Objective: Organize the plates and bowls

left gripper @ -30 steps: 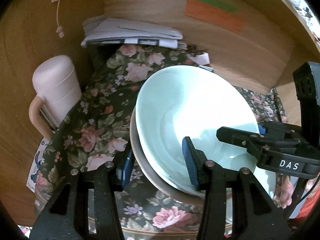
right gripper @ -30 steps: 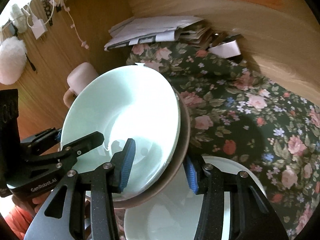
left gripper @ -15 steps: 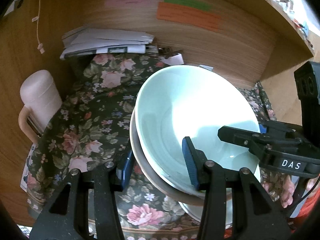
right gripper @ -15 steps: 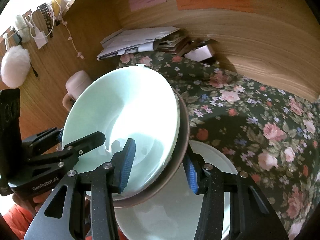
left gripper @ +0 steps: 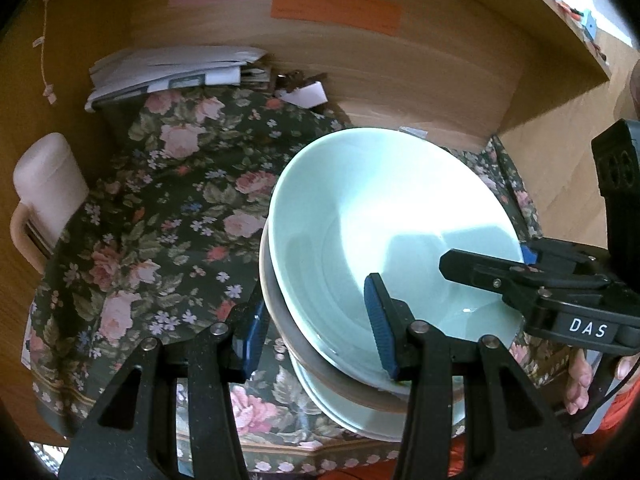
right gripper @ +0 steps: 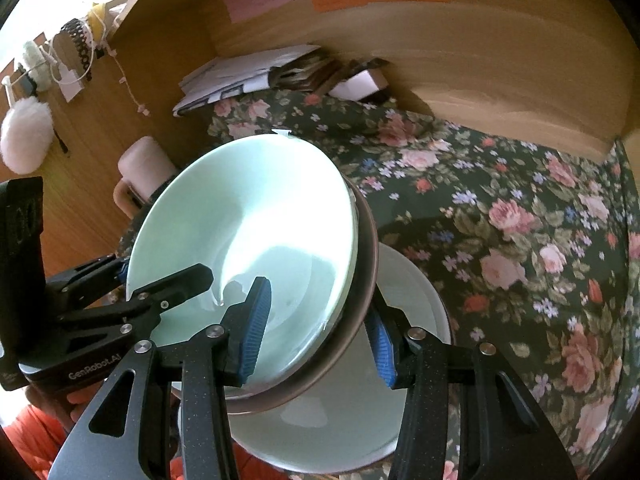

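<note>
A pale green bowl (left gripper: 384, 232) nests in a brown bowl (left gripper: 280, 320), and both are held tilted above a pale plate (left gripper: 360, 420) on the floral cloth. My left gripper (left gripper: 316, 336) is shut on the left rims of the stacked bowls, one pad inside and one outside. My right gripper (right gripper: 316, 336) is shut on the opposite rims of the same green bowl (right gripper: 248, 232) and brown bowl (right gripper: 360, 280). The plate (right gripper: 340, 420) lies under them. Each gripper shows in the other's view.
A floral cloth (left gripper: 160, 220) covers the desk inside a wooden alcove. A pink lidded mug (left gripper: 44, 184) stands at the left wall. A stack of papers (left gripper: 172, 68) lies at the back. Coloured notes (left gripper: 336, 6) stick to the back wall.
Both grippers and the stacked bowls have pulled back from the back wall and risen a little. The plate underneath shows more. The grips have not changed.
</note>
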The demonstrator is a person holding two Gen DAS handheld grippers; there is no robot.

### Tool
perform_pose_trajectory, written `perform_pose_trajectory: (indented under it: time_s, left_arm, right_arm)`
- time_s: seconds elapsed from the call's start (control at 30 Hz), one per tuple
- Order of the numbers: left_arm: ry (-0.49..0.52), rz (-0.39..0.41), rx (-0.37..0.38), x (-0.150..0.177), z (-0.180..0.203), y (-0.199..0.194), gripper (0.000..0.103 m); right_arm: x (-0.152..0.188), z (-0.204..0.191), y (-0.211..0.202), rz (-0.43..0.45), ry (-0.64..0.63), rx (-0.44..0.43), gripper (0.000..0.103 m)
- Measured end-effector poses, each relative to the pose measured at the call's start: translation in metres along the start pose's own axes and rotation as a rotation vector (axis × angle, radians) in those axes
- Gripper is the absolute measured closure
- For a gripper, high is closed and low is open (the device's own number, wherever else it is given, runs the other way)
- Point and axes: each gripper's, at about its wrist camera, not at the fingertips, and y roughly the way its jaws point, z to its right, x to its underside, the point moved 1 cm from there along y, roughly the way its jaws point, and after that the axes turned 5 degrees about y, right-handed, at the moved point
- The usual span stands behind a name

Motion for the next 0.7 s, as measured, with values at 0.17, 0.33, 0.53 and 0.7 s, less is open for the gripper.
perform_pose_trajectory:
  time_s: [0.17,0.33,0.53,0.7]
  left_arm:
    - [0.014,-0.014,0.014,0.003,0.008,0.004,0.057]
    - [0.021,-0.031,0.029,0.007,0.014,0.011,0.057]
    - [0.037,-0.047,0.034,0.010,0.019,0.020,0.057]
    - [0.039,-0.051,0.031,0.011,0.020,0.025,0.057]
  right_arm:
    - [0.007,0.008,-0.001,-0.007,0.025,0.008,0.060]
    - [0.012,0.016,0.001,-0.021,0.048,0.014,0.060]
    - [0.016,0.025,0.008,-0.046,0.081,0.018,0.060]
    - [0.016,0.030,0.011,-0.044,0.105,0.009,0.060]
